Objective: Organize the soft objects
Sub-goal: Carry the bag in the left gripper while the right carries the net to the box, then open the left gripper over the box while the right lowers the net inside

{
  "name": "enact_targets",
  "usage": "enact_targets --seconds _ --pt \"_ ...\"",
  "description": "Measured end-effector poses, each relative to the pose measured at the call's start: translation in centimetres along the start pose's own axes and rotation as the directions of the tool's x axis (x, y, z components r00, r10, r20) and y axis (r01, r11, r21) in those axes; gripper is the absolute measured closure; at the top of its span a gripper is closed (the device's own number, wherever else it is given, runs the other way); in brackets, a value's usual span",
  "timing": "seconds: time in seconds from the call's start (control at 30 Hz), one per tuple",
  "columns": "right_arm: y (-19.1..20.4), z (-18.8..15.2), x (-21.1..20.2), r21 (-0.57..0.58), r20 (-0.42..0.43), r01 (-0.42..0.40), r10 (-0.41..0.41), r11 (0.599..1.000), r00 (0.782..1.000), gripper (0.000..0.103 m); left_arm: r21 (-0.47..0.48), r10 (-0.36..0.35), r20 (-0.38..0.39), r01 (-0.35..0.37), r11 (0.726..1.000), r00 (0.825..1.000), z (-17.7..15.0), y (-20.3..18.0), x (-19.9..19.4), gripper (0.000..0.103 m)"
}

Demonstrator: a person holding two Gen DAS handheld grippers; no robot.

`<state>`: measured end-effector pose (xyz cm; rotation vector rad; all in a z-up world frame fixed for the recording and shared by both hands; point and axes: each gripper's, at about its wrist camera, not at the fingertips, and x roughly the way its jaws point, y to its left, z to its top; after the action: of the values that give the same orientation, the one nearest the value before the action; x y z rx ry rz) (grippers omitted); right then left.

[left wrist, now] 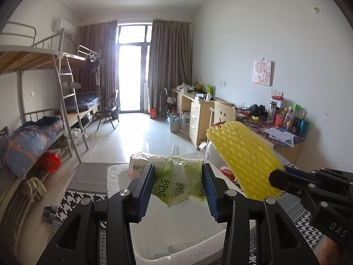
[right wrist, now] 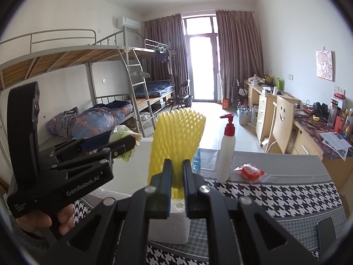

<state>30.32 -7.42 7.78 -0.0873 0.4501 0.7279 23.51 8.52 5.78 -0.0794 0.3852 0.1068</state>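
Crinkly tissue pack (left wrist: pixel 178 182), dimpled foam net (right wrist: pixel 176 141)

"GenRobot.AI" on left claw (right wrist: pixel 123 142) body, "DAS" on right claw (left wrist: pixel 275 176) body

Both wrist cameras look forward along their fingers, close above the foam box (left wrist: pixel 176 249), facing the far window (right wrist: pixel 201 66); both see it.

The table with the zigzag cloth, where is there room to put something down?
Bare cloth lies in front of the red packet, out toward the dark phone. It is crowded at the left, where the pump bottle and white foam box stand.
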Motion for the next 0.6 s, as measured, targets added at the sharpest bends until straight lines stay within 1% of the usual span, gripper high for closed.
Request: enact_targets --seconds 0.13,0.17,0.2,0.23,0.3,0.33,0.4,0.5,0.6 --pt "0.0 -0.1 0.2 0.002 -0.008 0.008 -0.008 1.000 1.000 0.091 0.005 0.001 -0.022 -0.001 1.000 1.000 -0.2 0.3 0.5 0.057" --pt "0.1 -0.1 0.2 0.002 -0.009 0.009 -0.009 1.000 1.000 0.091 0.003 -0.004 -0.026 0.004 1.000 1.000 -0.3 0.4 0.5 0.054" --pt "0.1 -0.2 0.3 0.001 -0.011 0.011 -0.011 1.000 1.000 0.091 0.004 -0.007 -0.029 0.007 1.000 1.000 -0.3 0.5 0.5 0.047" --pt "0.1 -0.1 0.3 0.002 -0.012 0.014 -0.014 1.000 1.000 0.091 0.003 -0.009 -0.027 0.009 1.000 1.000 -0.3 0.6 0.4 0.043" --pt "0.1 -0.1 0.4 0.003 -0.017 0.015 -0.015 1.000 1.000 0.091 0.000 -0.006 -0.020 0.006 1.000 1.000 -0.2 0.7 0.3 0.025" --pt "0.2 -0.1 0.5 0.002 -0.018 0.016 -0.016 1.000 1.000 0.091 -0.004 0.000 -0.012 0.000 1.000 1.000 -0.1 0.8 0.1 0.023" --pt "0.2 -0.2 0.5 0.002 -0.019 0.021 -0.021 1.000 1.000 0.091 -0.012 0.013 0.000 -0.013 1.000 1.000 0.0 1.0 -0.2 0.013" --pt "0.3 -0.1 0.6 0.000 -0.021 0.022 -0.022 1.000 1.000 0.091 -0.025 0.031 0.026 -0.030 0.999 0.999 0.2 1.4 -0.9 0.005" --pt "0.6 0.0 0.8 -0.006 -0.023 0.018 -0.019 1.000 1.000 0.091 -0.025 0.047 0.040 -0.046 0.999 0.998 0.3 1.7 -1.3 0.003"
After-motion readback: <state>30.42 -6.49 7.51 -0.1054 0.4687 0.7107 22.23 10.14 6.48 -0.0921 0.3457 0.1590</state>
